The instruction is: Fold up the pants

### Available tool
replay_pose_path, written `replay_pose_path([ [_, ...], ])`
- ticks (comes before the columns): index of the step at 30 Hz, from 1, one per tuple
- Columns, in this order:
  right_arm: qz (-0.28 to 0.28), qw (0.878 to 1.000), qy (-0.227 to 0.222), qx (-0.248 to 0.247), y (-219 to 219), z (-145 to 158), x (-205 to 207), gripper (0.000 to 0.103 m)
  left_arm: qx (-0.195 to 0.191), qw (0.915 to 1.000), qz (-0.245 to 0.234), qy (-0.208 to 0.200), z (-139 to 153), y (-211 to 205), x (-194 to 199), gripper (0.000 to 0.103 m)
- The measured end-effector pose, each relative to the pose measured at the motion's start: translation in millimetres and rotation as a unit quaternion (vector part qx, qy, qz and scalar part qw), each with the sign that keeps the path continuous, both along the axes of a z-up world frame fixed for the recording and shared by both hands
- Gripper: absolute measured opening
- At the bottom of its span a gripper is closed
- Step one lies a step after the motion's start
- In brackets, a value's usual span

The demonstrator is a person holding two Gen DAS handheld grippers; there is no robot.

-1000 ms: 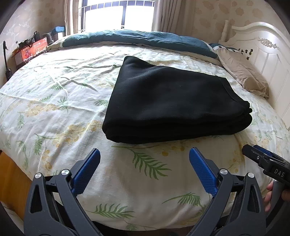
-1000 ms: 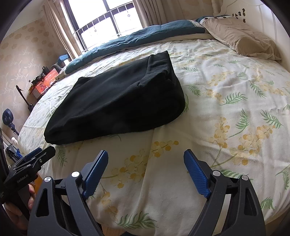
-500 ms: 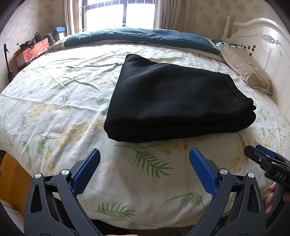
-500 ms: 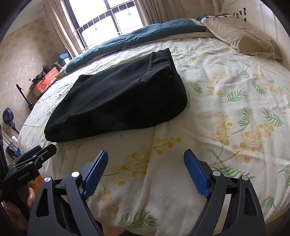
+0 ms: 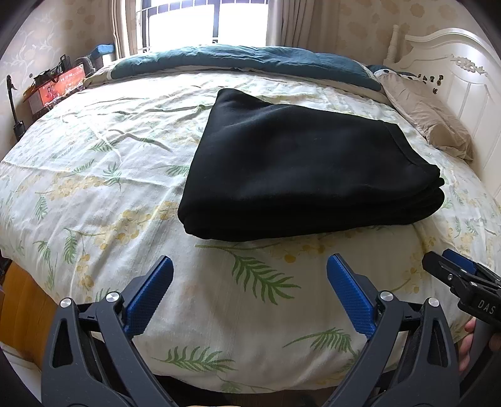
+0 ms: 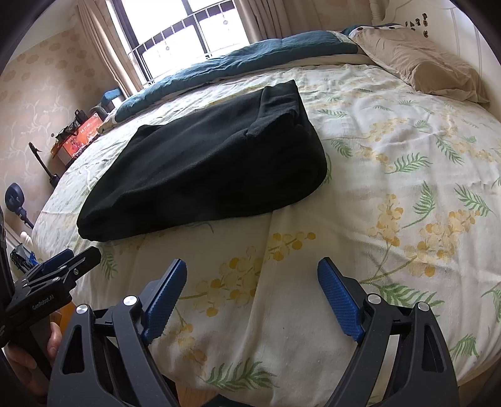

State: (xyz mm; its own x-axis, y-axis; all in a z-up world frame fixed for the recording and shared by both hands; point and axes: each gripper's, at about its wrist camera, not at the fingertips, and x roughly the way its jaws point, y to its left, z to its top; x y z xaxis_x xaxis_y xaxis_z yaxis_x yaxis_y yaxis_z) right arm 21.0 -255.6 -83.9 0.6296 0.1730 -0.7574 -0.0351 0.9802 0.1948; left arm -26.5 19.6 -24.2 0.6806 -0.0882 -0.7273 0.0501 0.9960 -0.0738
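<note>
pants (image 5: 300, 169) folded on bed (image 5: 94, 175), both jaws wide

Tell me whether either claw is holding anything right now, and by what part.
Nothing is held. The left claw and right claw are both open over the bedsheet, short of the folded black pants, which lie untouched.

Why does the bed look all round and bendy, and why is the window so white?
Left wrist view: the fisheye lens bends the bed into a dome, and the window glares white from daylight. Right wrist view: same bending; the black pants look so dark that their folds barely show.
</note>
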Motion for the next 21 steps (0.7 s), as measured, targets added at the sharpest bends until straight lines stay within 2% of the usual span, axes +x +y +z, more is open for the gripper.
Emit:
replay_pose_path([
  [21, 0.005, 1.000, 0.004, -0.002, 1.7, -1.8, -2.1, 0.084, 0.005, 1.0000, 0.000, 0.001, -0.9, -2.1, -0.5, 0.098],
])
